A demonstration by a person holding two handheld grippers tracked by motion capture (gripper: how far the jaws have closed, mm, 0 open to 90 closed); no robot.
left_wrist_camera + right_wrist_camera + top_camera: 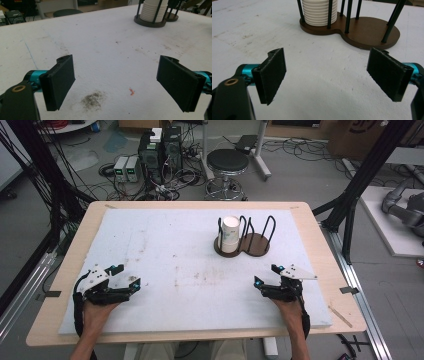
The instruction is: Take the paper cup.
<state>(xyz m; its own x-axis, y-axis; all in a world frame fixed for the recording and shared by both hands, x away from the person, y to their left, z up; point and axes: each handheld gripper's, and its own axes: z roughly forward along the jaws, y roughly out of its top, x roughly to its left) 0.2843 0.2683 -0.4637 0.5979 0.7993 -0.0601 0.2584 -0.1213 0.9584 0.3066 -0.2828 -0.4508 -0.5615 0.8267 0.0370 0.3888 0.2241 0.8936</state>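
Both tools, left point(131, 284) and right point(265, 281), rest wide open and empty on the desk point(165, 245). Cups point(230, 234) sit stacked in the rack point(250, 245); nothing appears started.

Both forearms reach in from the near edge; the left gripper point(127, 275) and the right gripper point(266, 274) rest low, jaws spread wide, well apart

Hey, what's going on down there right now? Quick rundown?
Left gripper open, right gripper open, both empty. Stack of white cups upright in left bay of brown rack. White pad between bare.
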